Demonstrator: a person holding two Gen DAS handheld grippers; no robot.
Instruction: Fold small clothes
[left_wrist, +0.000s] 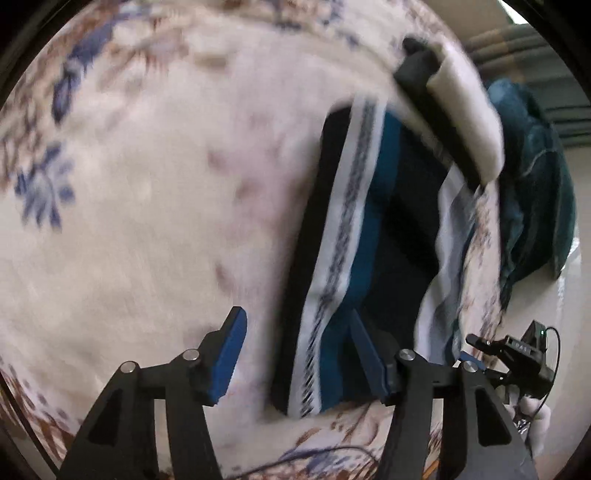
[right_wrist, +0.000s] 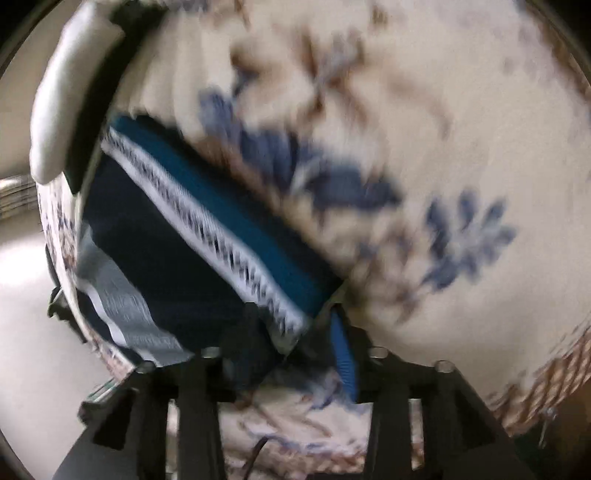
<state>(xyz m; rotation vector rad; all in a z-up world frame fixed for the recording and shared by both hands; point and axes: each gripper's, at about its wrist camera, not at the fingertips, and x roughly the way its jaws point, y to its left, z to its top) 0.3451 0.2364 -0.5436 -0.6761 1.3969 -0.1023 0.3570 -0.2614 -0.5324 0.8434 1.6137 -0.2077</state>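
**Striped garment flat on floral cloth, both grippers at its near end**

Left gripper (left_wrist: 297, 354): jaws spread wide, holding nothing. Blue-padded left finger (left_wrist: 227, 360) over bare cloth at lower centre of the left wrist view; right finger (left_wrist: 365, 354) lying over the near end of the folded garment (left_wrist: 369, 221). Cannot tell whether that finger touches the fabric.

Right gripper (right_wrist: 295, 347): one blue-ribbed finger (right_wrist: 343, 358) visible at lower centre of the right wrist view, just beside the garment's near corner; the other finger hidden behind dark fabric. Jaws seemingly parted with the garment's near corner between them, but with blur and that hidden finger, cannot tell whether closed on it.

Garment: dark navy with a teal band and a white patterned stripe, lying lengthwise from lower centre to upper right in the left wrist view, and from lower centre to upper left (right_wrist: 192, 236) in the right wrist view. Pale grey-white striped layer showing along one long edge.

Underneath: cream floral cloth (left_wrist: 129, 203) with blue and brown motifs covering the surface. Black bar with white padding (left_wrist: 461, 122) at the garment's far end, upper right. Teal bundle of fabric (left_wrist: 535, 192) beyond the cloth's edge at right. Part of the other gripper with a cable at lower right (left_wrist: 524, 354). Both views motion-blurred.
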